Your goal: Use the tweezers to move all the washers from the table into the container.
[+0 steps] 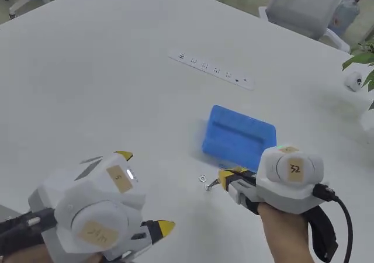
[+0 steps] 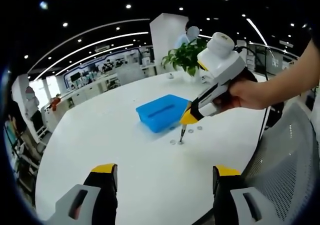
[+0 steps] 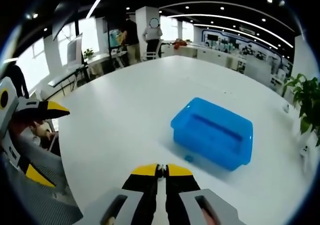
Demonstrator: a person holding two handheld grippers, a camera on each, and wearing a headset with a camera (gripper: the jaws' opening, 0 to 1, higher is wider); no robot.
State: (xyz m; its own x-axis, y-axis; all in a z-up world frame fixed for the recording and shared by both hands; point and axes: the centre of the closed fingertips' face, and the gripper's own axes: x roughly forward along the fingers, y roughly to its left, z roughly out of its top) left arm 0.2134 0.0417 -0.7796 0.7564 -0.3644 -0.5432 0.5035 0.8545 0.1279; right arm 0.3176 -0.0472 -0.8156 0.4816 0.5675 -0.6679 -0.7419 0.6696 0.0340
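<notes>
Tweezers [image 2: 182,134] barely visible under R tool [image 2: 190,116]

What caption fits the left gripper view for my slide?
Right tool points tweezers down at washers beside the blue container.

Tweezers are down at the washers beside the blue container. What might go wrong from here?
1. The washers are tiny and lie flat on the smooth table; the tweezers in the right gripper may slip and flick one away.
2. They lie close together, so the tips could knock a neighbour aside.
3. The blue container has raised walls; a weak pinch might drop a washer while lifting it over the rim.
</notes>
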